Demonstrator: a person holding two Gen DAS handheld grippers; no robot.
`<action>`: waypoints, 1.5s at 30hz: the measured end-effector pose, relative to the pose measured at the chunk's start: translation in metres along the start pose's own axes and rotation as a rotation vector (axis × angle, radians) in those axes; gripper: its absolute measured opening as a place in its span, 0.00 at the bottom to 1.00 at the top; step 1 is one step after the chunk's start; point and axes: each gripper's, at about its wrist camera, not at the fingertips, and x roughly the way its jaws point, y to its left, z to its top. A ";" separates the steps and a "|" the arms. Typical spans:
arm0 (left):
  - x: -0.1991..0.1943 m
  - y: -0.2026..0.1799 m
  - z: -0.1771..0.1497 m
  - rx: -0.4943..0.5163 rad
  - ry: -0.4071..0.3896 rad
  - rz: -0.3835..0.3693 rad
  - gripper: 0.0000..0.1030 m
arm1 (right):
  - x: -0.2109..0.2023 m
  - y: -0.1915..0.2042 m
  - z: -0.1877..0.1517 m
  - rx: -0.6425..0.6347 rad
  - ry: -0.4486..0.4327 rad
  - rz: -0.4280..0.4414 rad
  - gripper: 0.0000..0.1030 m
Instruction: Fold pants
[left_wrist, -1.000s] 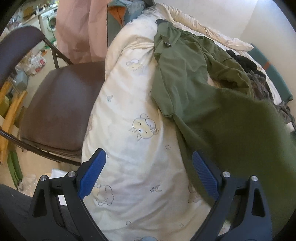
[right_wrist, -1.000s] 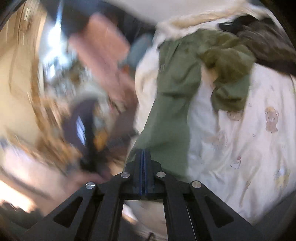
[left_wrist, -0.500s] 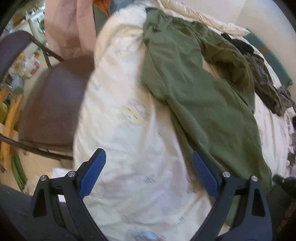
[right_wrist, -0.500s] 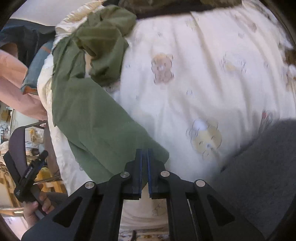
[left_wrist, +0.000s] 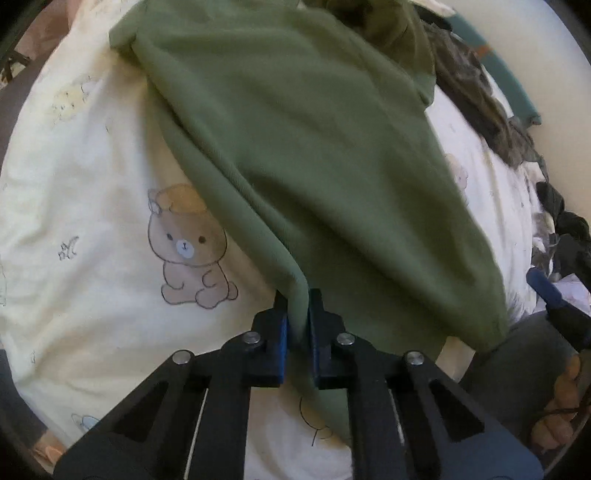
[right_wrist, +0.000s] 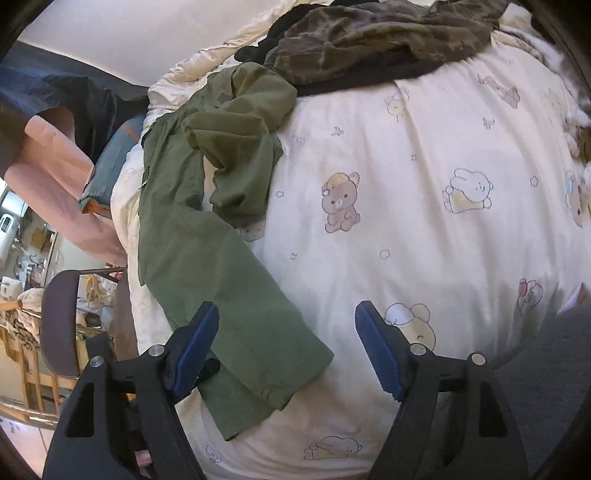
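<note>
Olive green pants (left_wrist: 314, 147) lie spread on a cream duvet (left_wrist: 92, 221) printed with bears. My left gripper (left_wrist: 297, 306) is shut on a raised fold at the near edge of one leg. In the right wrist view the same pants (right_wrist: 207, 251) run from a bunched waist at the top left down to a leg hem (right_wrist: 295, 376). My right gripper (right_wrist: 286, 314) hovers over that hem. Its jaws are opening and stand wide; the cloth lies below and between them, and the pads do not press on it.
A heap of dark and camouflage clothes (right_wrist: 369, 40) lies along the far side of the duvet (right_wrist: 424, 240). A brown chair (right_wrist: 59, 325) and a pink cloth (right_wrist: 55, 184) stand off the bed's left side. A person's grey-clad leg (right_wrist: 546, 387) is at the lower right.
My left gripper dropped onto the pants leg's edge and closed on it. My right gripper's jaws went from shut to wide apart, and the leg end now lies loose on the duvet.
</note>
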 end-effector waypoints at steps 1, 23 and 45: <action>-0.007 0.002 0.000 0.001 -0.004 -0.006 0.03 | -0.001 -0.001 0.000 0.004 -0.001 0.014 0.77; -0.105 0.137 -0.024 -0.053 0.130 0.241 0.53 | 0.068 0.058 -0.043 -0.200 0.363 0.171 0.70; -0.088 0.145 -0.001 -0.158 0.036 0.112 0.70 | 0.037 0.061 -0.066 -0.257 0.354 0.082 0.00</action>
